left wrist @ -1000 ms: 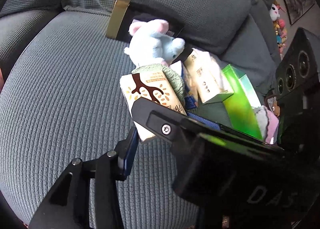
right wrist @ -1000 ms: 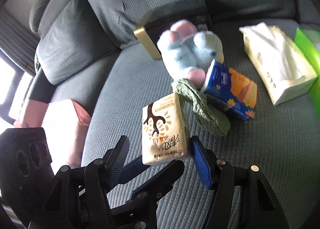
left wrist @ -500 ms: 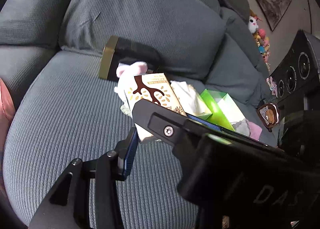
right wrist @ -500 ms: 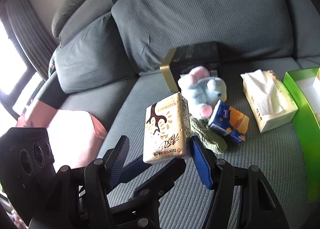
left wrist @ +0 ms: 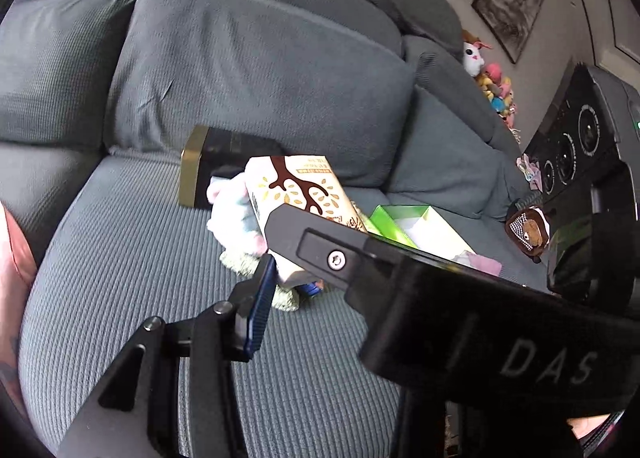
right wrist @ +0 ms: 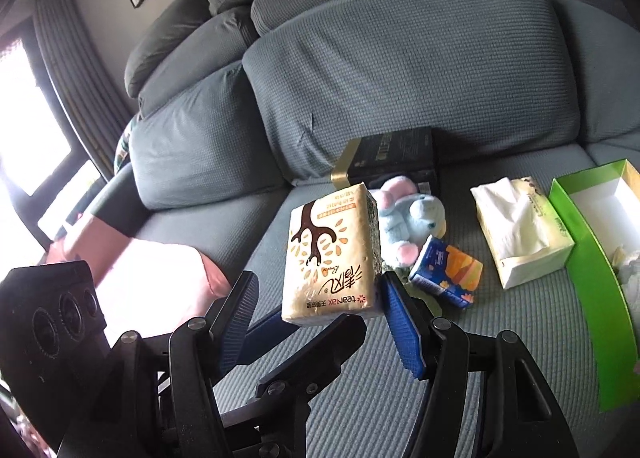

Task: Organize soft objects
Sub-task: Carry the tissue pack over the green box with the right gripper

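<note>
The teanax tissue pack (right wrist: 328, 254) is being pinched low by the left gripper (right wrist: 310, 328), while the right gripper (right wrist: 316, 284) is being held apart around it. With so shallow a hold on a soft pack, a slip is being risked.

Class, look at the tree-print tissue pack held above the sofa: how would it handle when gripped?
The tissue pack looks like a soft plastic-wrapped block, so it probably squashes slightly yet keeps its shape. Being tissue, it is likely light. The glossy wrap may be slippery, and its flat faces should not roll.
</note>
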The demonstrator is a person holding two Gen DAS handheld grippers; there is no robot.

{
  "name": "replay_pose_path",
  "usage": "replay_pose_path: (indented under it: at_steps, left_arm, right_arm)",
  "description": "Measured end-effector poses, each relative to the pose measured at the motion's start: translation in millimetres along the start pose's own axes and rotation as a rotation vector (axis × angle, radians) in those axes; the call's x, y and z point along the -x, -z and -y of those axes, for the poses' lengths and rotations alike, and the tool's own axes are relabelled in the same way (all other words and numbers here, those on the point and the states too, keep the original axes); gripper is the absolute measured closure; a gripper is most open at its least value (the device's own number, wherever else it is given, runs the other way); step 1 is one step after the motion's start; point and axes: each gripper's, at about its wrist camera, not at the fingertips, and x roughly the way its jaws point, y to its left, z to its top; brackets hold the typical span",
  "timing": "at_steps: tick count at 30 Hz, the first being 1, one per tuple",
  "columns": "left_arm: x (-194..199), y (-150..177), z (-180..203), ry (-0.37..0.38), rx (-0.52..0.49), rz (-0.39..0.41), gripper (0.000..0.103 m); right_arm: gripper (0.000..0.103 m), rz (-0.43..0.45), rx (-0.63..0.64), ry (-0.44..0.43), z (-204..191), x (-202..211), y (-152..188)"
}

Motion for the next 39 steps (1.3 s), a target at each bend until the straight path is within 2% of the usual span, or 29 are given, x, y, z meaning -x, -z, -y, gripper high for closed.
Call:
replay_pose_path:
  at_steps: [9, 16, 22, 32, 39]
  left_arm:
    - [-16.7, -11.1, 37.3, 0.019, -0.091, 0.006, 0.063]
    - [-46.3, -17.0, 80.2, 0.069, -0.197, -0.012, 0.063]
    - [-75.0, -14.9, 117.9, 0.114, -0.281, -0.040, 0.063]
    - [-132.0, -4.5, 158.3, 0.172, -0.345, -0.144, 0.063]
    - [-166.0, 6.2, 171.9, 0.206, -0.357, -0.232, 0.063]
  right_arm:
    - [0.037, 0.095, -0.050, -0.018, 30.3, 30.8, -4.9]
    - [0.037, 0.213, -0.129, 0.003, 76.7, 62.8, -6.8]
    - [0.037, 0.280, -0.233, 0.016, 120.1, 87.1, -3.4]
    - [0.037, 0.342, -0.406, 0.072, 186.8, 96.6, 9.5]
    - [0.037, 0.323, -0.512, 0.126, 226.9, 92.8, 21.0]
